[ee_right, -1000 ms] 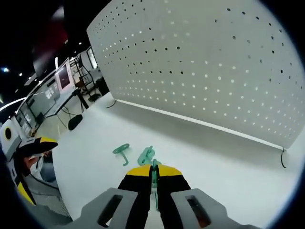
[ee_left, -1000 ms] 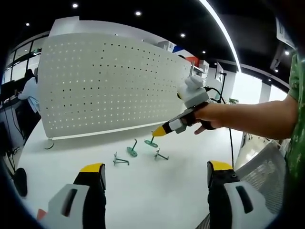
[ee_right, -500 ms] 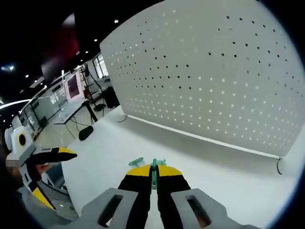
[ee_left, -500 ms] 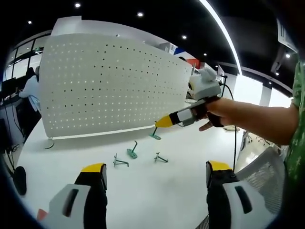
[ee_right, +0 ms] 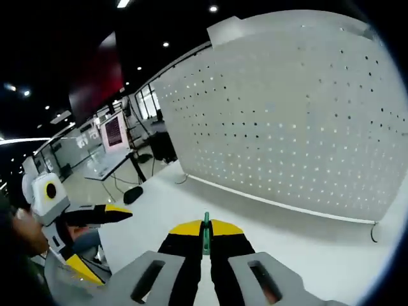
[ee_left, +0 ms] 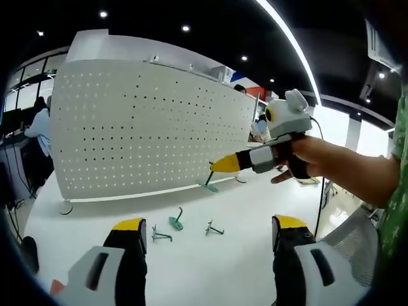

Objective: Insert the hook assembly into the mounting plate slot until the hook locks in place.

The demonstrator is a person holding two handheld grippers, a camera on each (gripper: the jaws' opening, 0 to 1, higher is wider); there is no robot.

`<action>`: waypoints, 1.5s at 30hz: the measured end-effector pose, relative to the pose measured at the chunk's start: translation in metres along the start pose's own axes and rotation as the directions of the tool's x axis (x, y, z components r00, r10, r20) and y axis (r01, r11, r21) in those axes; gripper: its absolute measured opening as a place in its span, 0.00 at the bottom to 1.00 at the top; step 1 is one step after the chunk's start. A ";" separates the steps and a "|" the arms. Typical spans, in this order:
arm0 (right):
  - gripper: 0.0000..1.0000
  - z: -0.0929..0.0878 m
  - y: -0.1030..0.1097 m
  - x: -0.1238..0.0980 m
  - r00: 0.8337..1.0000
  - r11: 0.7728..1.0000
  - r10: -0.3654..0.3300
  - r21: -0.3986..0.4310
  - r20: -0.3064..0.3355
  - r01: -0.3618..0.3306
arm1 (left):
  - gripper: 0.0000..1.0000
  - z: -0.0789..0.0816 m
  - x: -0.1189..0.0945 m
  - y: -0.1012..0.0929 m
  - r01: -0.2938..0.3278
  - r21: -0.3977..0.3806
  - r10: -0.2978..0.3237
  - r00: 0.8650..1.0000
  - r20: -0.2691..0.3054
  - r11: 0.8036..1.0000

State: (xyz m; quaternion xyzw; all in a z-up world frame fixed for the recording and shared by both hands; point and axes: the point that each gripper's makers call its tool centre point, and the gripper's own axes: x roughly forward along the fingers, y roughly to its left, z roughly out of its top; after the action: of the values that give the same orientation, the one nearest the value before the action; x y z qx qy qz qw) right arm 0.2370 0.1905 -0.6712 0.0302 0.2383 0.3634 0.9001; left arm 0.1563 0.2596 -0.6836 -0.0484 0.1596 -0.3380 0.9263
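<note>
right tool (ee_left: 217, 166) pinching green hook (ee_left: 210, 183), held in air near pegboard (ee_left: 146, 127) | left tool (ee_left: 203, 231) spread, idle | three hooks (ee_left: 173, 222) lie on worktop (ee_left: 191, 255) | insertion not yet begun

Between my right gripper (ee_left: 217, 166), which carries a green hook (ee_right: 205, 234) in the air, and the upright pegboard (ee_left: 153, 121) the way lies open, while three loose hooks (ee_left: 185, 226) lie on the white table (ee_left: 210, 268) below, well apart from my left gripper (ee_left: 203, 239).
</note>
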 end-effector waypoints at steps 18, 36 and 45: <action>0.01 0.034 0.047 -0.028 0.991 0.996 0.082 -0.036 0.110 -0.078 | 0.63 0.026 0.007 -0.009 0.085 -0.165 -0.073 0.994 0.078 0.983; 0.01 0.039 0.073 -0.032 0.983 0.990 0.127 -0.076 0.132 -0.118 | 0.32 0.039 0.006 -0.019 0.219 -0.425 -0.171 0.974 0.150 0.878; 0.01 0.039 0.086 -0.032 0.979 0.986 0.152 -0.092 0.133 -0.141 | 0.19 0.040 0.005 -0.022 0.248 -0.485 -0.194 0.968 0.160 0.839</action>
State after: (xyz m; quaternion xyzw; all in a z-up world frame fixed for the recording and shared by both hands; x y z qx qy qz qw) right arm 0.1795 0.2371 -0.6042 0.0357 0.1568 0.4353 0.8858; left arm 0.1597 0.2387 -0.6429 -0.3228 0.1866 -0.3867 0.8435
